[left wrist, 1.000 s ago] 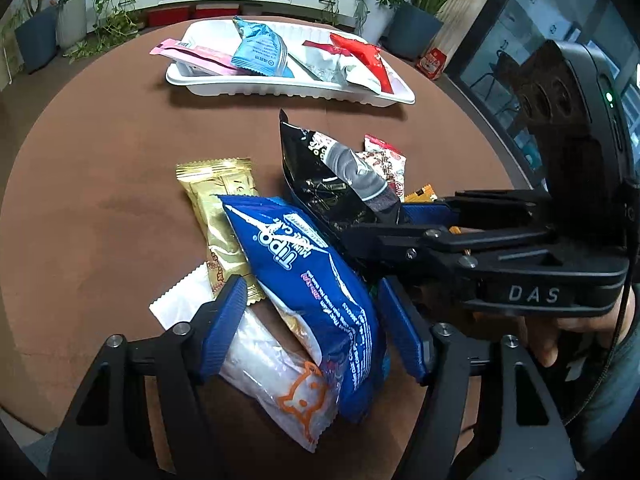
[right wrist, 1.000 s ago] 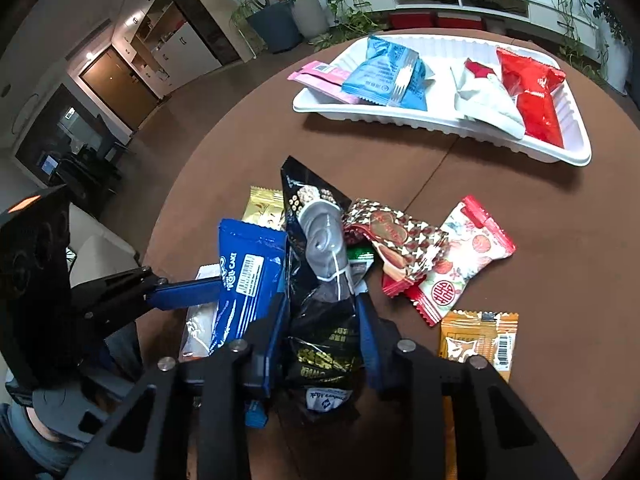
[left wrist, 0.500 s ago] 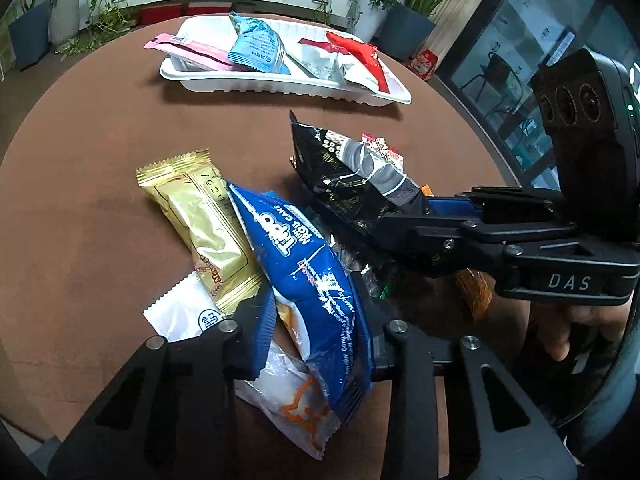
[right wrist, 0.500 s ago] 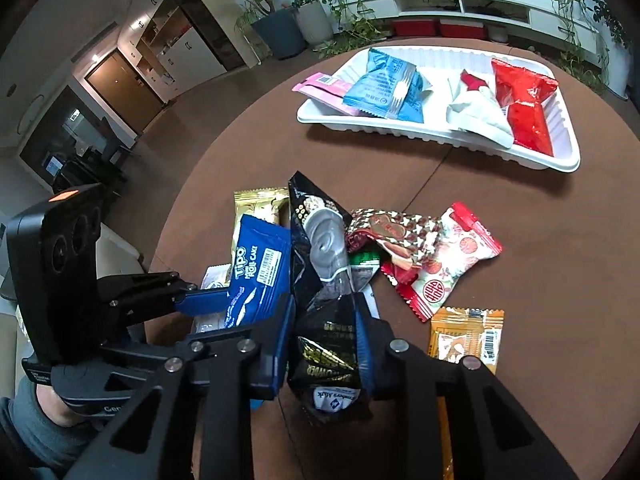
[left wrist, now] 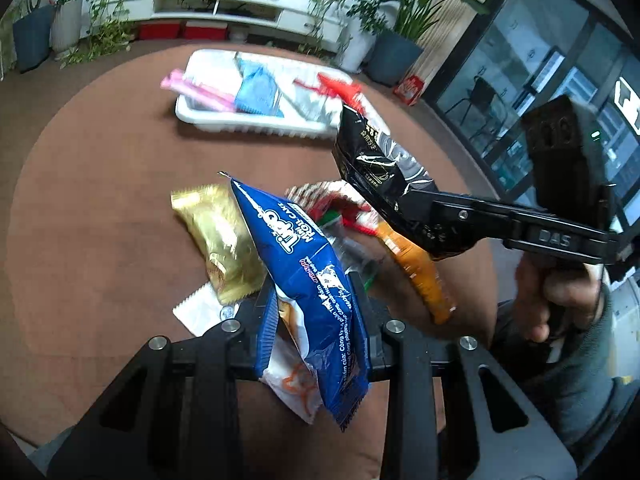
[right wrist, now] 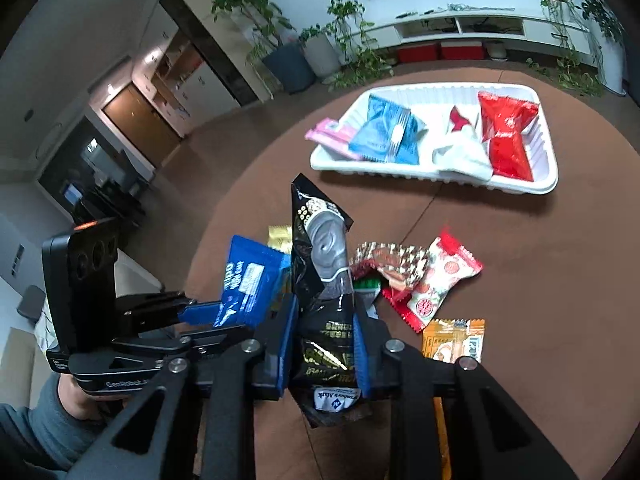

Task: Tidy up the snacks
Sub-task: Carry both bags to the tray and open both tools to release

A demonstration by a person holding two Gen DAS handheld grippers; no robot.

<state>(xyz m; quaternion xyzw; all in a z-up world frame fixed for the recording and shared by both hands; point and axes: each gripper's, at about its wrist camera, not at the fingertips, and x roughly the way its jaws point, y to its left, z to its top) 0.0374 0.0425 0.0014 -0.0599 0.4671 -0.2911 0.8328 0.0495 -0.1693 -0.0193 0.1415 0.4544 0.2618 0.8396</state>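
The left gripper (left wrist: pixel 316 320) is squeezed on a blue pack (left wrist: pixel 308 272). The pack sits in the lower middle of the left view and sticks up past the pads. It looks lifted off the brown table (left wrist: pixel 100 200).

The right gripper (right wrist: pixel 322 340) has a black pack (right wrist: pixel 326 280) between its blue pads. Its jaws are closing in on the pack, and the pads press on both sides. The pack stands up tall in the middle of the right view. In the left view this gripper comes in from the right, with a hand (left wrist: pixel 560 292) on its handle.

More snacks lie in a heap on the table: a gold pack (left wrist: pixel 220 240), a white pack (left wrist: pixel 204 312) and an orange pack (right wrist: pixel 454 340).

A white tray (right wrist: pixel 548 184) sits in the upper right of the right view. It holds a pink pack (right wrist: pixel 332 136), a light blue pack (right wrist: pixel 388 132), a white pack and a red pack (right wrist: pixel 506 132).
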